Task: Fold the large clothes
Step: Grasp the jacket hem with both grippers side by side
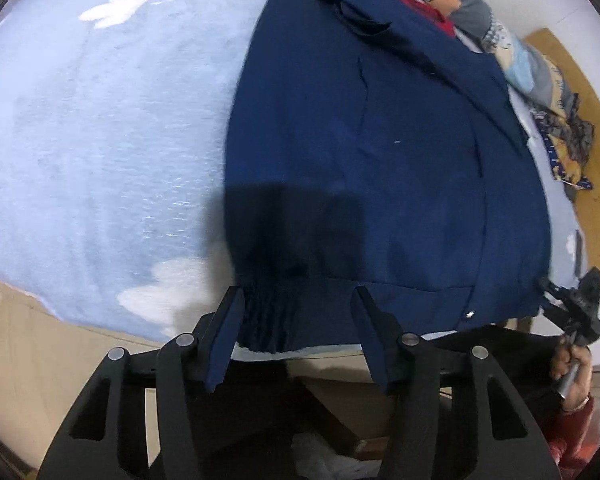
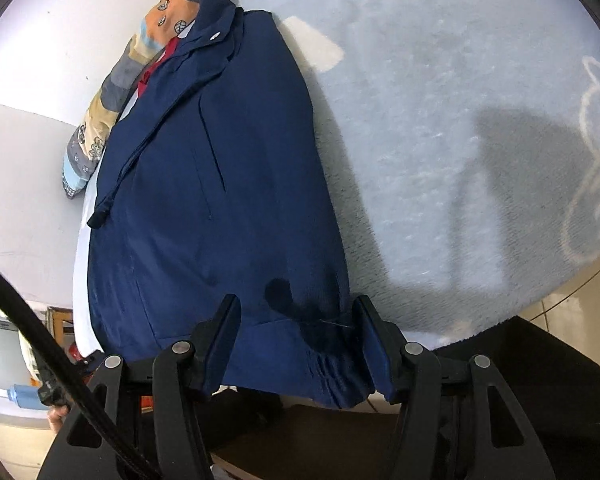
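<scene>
My left gripper (image 1: pixel 296 312) and right gripper (image 2: pixel 296 320) stand half open astride the gathered hem of the navy jacket (image 1: pixel 380 152); contact seems absent. It lies flat on the pale blue blanket (image 1: pixel 100 140), patterned clothes (image 1: pixel 540 76) beyond.

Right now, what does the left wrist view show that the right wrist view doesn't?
Only the left wrist view shows the other gripper at the jacket's far hem corner, the hand holding it, and a dark patterned cloth beyond the bed.

Only the right wrist view shows a black cable and a white wall.

Both show the navy jacket flat on the pale blue blanket, hem between open jaws, and the patchwork bolster.
</scene>
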Available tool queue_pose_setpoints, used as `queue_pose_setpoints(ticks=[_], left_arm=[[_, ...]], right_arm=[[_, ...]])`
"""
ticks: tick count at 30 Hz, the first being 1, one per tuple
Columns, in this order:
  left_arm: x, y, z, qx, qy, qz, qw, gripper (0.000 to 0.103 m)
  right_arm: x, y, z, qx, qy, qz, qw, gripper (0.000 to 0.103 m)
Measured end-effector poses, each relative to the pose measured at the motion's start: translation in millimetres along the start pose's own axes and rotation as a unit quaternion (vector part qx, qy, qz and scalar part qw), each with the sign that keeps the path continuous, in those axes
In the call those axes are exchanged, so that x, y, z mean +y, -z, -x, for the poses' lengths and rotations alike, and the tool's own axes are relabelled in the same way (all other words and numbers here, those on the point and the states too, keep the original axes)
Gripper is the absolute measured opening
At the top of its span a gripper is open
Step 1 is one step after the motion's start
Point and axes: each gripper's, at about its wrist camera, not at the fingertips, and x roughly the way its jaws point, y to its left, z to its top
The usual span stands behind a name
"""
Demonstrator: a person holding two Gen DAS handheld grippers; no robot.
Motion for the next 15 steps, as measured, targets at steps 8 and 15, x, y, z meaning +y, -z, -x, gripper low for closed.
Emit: queue_pose_setpoints(ticks=[8, 15], left_arm=[[5.8, -1.8, -9.8, 0.016, -0.028, 0.015, 0.9994, 0.055], [-8.9, -6.3, -32.6, 0.046, -0.037, -0.022, 0.9980, 0.055]], right_arm=[[-7.7, -0.3, 2.1, -0.009, 0.003, -0.025, 1.000, 0.063], [1.1, 0.7, -3.6, -0.003, 0.023, -0.001, 1.000, 0.064]])
